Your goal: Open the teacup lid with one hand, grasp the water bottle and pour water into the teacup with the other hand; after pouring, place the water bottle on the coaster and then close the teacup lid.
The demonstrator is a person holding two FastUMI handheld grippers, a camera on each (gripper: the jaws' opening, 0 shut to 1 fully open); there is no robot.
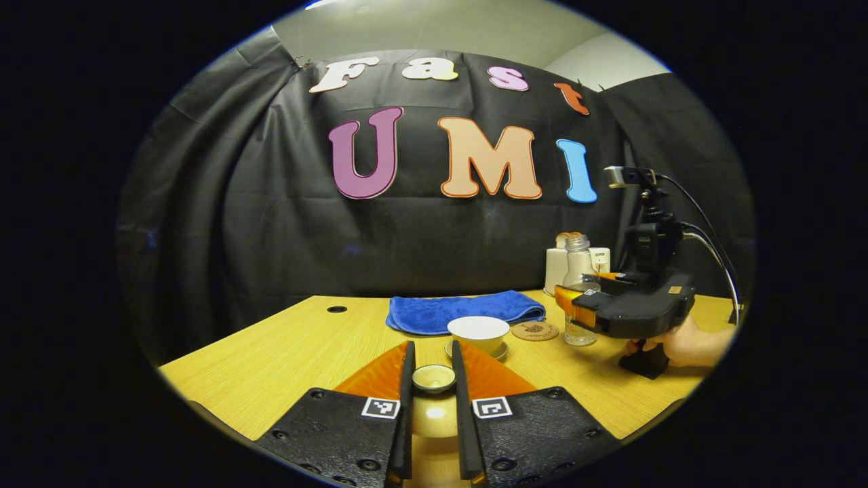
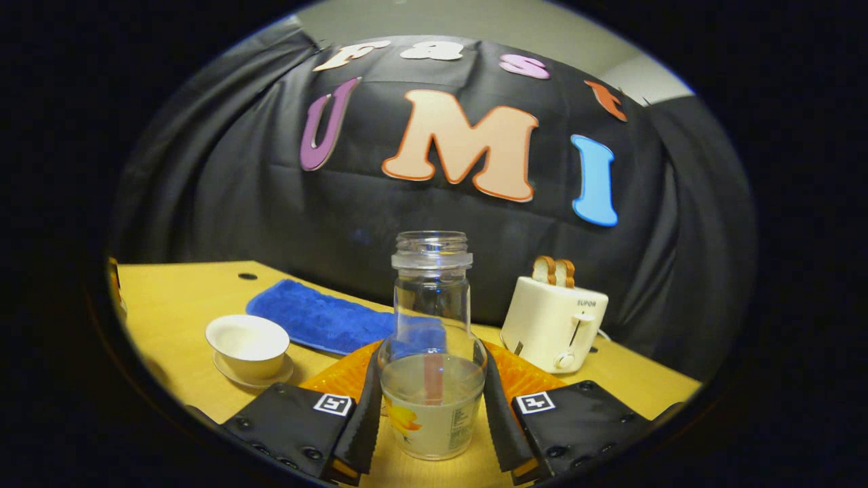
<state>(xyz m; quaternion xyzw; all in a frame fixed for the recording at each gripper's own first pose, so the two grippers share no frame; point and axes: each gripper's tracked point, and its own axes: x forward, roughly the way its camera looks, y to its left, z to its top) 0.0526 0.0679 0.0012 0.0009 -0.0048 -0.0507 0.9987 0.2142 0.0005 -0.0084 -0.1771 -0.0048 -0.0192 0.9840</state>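
Teacup lid (image 1: 434,377) is pinched between the left gripper (image 1: 432,379) fingers, held near and clear of the open teacup (image 1: 479,333). Water bottle (image 2: 432,352), upright with mouth open, is clamped at its lower body by the right gripper (image 2: 432,400). The teacup (image 2: 247,346) lies to the bottle's left, so the pour is judged to call for a leftward tilt; the coaster (image 1: 535,331) sits between cup and bottle.

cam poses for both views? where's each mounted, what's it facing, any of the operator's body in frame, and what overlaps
Left gripper view: rides the left gripper, facing the booth wall over the table; its fingers hold the teacup lid; the person's hand holding the right gripper shows at far right.
Right gripper view: rides the right gripper, facing the same wall; its fingers flank the water bottle; no hand visible.
Shared: open teacup, blue towel, toaster, bottle.
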